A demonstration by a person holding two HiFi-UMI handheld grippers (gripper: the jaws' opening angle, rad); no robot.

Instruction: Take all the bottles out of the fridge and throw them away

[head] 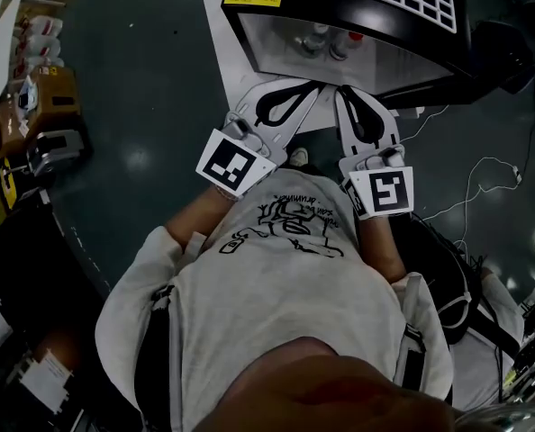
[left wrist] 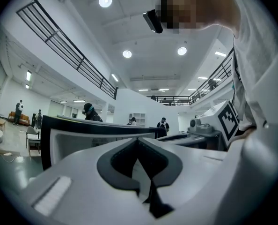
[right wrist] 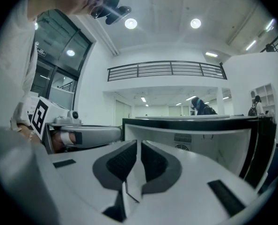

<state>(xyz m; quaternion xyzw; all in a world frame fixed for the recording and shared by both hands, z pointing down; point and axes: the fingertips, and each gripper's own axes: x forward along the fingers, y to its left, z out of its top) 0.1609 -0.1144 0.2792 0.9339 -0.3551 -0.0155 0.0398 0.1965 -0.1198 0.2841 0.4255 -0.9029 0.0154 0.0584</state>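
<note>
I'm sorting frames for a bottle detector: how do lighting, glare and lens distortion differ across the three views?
Head view: dim overall; pale glare on the fridge front washes over the bottles inside. Left gripper view: bright, strongly fisheye, dark round border, a ceiling light blooming. Right gripper view: equally bright, the railing bowed by the lens.

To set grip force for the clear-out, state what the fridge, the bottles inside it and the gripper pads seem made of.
Fridge: glossy black casing, painted metal or plastic by its sheen; smooth white liner, likely plastic.
Bottles: probably clear plastic with red and white caps, too small to be sure.
Pads: matt black, finely textured, rubber-like.
</note>
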